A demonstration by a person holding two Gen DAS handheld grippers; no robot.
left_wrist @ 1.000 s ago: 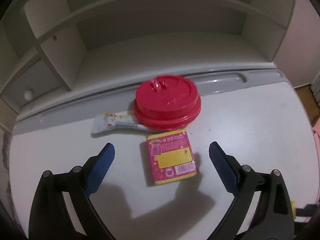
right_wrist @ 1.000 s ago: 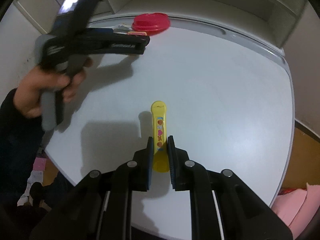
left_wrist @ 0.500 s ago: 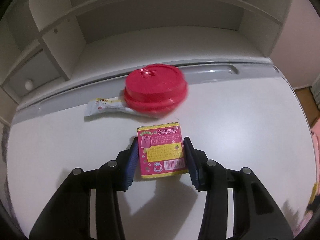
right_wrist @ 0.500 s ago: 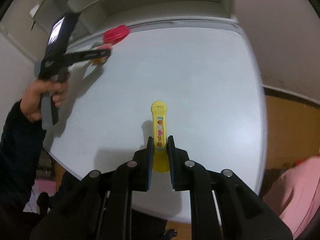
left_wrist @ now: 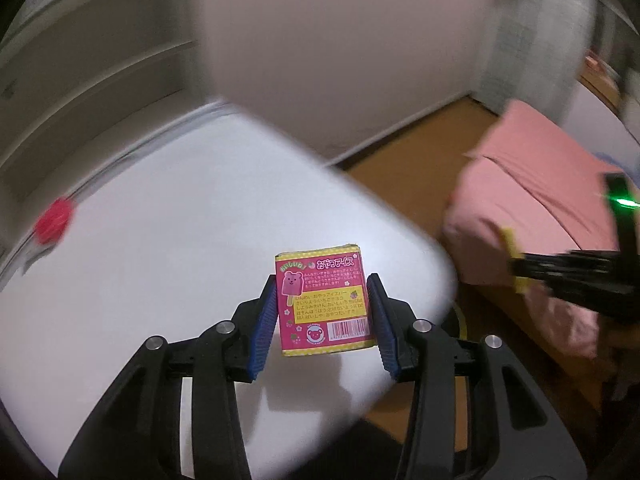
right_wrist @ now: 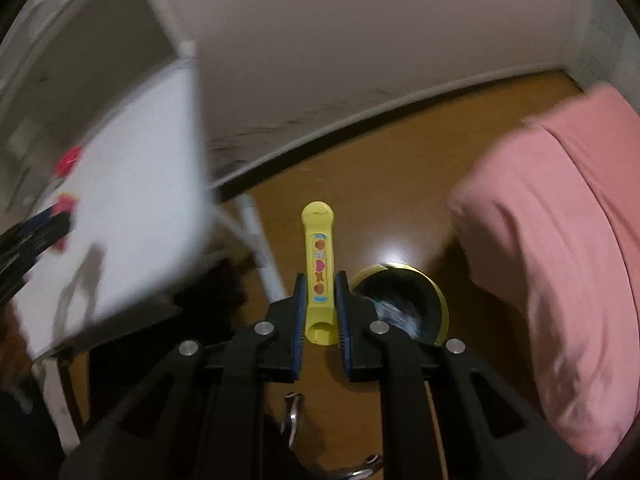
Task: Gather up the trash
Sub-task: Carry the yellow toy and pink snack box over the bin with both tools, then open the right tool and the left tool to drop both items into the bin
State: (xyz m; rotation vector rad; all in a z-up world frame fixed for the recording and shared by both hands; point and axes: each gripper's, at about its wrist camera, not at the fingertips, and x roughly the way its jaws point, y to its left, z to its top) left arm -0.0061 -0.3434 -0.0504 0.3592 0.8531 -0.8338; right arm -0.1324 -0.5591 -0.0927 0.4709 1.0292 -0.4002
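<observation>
Item one: a small pink box (left_wrist: pixel 324 304), flat-faced printed card with a yellow dotted border, a barcode and a bear-shaped ice-lolly picture. We find it pinched between the ribbed blue pads (left_wrist: pixel 264 326) of the left gripper (left_wrist: pixel 323 322), whose jaws have just been closing and now press on both its sides. It hangs above the near edge of the white table (left_wrist: pixel 160 248), which is smooth, matte and round-cornered.

Item two: a yellow plastic stick (right_wrist: pixel 319 268), slim and round-ended, with a strip of small coloured shapes down its face. We note the right gripper (right_wrist: pixel 319 300) clenched tight on its lower half, over the floor (right_wrist: pixel 360 184) of glossy brown boards.

Item three: a round bin (right_wrist: pixel 436 292) with a yellow rim and dark inside, just right of the right gripper's fingers. Something pale and blurred lies in it; we cannot tell what.

Item four: a red lid (left_wrist: pixel 54 224), a blurred disc at the table's far edge.

Item five: soft pink fabric (right_wrist: pixel 560 240), folded and matte, beside the bin.
</observation>
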